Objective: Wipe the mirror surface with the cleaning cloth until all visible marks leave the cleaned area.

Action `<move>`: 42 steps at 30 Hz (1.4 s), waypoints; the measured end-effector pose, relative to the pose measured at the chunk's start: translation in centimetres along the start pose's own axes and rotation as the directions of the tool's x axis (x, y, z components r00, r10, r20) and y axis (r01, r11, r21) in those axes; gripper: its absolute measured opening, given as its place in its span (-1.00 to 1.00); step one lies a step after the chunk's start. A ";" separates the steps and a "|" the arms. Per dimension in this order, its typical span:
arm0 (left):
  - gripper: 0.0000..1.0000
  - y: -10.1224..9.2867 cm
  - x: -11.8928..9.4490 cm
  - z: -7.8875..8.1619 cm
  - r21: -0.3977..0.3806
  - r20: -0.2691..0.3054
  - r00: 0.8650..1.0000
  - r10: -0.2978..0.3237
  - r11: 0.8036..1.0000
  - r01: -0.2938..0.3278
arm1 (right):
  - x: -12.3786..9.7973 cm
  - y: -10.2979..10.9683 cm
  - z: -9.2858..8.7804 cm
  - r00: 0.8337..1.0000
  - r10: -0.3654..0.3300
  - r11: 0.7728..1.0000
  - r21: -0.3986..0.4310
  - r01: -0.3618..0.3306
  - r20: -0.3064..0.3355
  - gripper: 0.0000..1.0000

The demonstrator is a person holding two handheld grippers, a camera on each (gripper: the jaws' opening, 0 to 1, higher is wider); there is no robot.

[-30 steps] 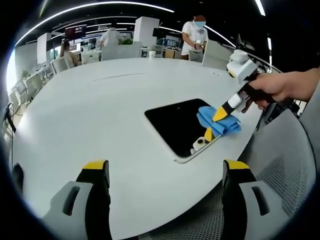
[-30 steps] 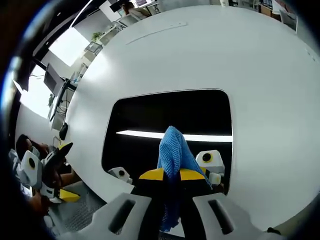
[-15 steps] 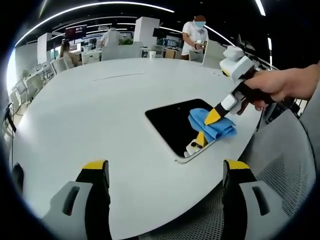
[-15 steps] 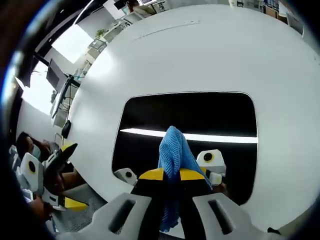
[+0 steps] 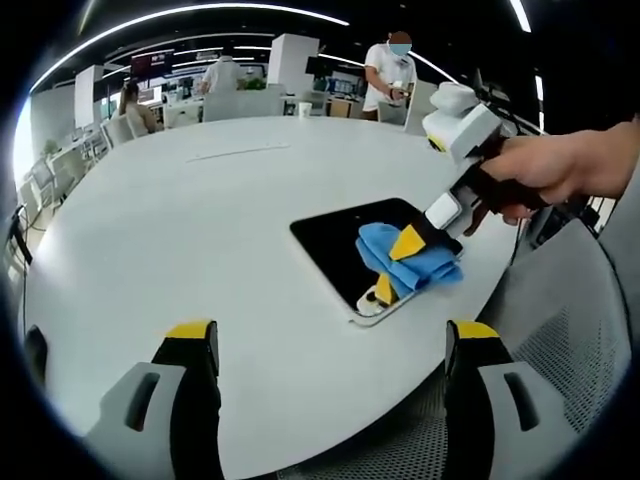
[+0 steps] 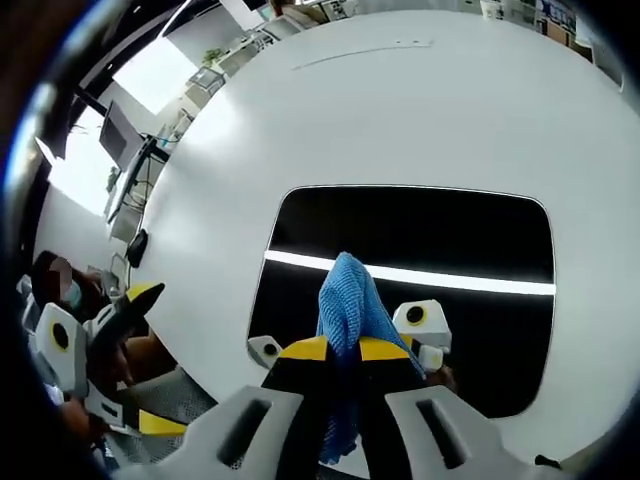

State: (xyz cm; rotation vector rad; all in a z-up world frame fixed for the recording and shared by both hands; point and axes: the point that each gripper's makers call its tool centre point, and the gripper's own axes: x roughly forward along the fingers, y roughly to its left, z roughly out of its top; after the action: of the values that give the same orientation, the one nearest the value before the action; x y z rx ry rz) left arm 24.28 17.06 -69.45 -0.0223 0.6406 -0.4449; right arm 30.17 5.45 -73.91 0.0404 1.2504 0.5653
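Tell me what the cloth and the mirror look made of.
Blue cloth: looks like soft knitted or microfibre fabric, matte, with a fine looped weave and limp folds. Mirror: seems glossy glass, dark and smooth, reflecting a ceiling light strip; its rim's material is unclear.

The left gripper [image 5: 335,345] has two grey plastic jaws with slotted cut-outs, black inner faces and yellow tip caps. The right gripper [image 6: 343,349] is built alike: grey slotted jaws, black pads, yellow tips, with a white box and black handle behind them.
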 end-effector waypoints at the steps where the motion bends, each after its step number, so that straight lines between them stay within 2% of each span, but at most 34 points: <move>1: 0.85 0.0 0.0 0.0 0.000 0.000 1.000 0.000 1.000 0.000 | 0.1 0.2 0.0 1.000 0.000 1.000 -0.005 0.000 0.001 -0.94; 15: 0.84 -0.2 0.0 -0.1 0.000 -0.008 1.000 -0.006 1.000 0.006 | 1.1 2.7 0.3 1.000 0.019 0.998 -0.058 -0.020 -0.012 -0.94; 35: 0.86 -0.1 0.0 -0.4 0.005 -0.017 1.000 -0.005 1.000 0.005 | 1.9 4.3 0.6 0.999 0.025 0.996 -0.089 -0.028 -0.036 -0.94; 42: 0.86 -0.2 -0.1 -0.3 0.003 -0.018 1.000 -0.003 1.000 0.003 | 2.6 6.1 0.7 0.997 0.072 0.996 -0.048 -0.074 -0.039 -0.94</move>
State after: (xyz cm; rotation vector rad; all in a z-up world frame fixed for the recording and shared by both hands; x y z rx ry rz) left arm 23.91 16.96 -69.60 -0.0162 0.6580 -0.4499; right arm 29.01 12.00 -73.96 0.0343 1.2749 0.6624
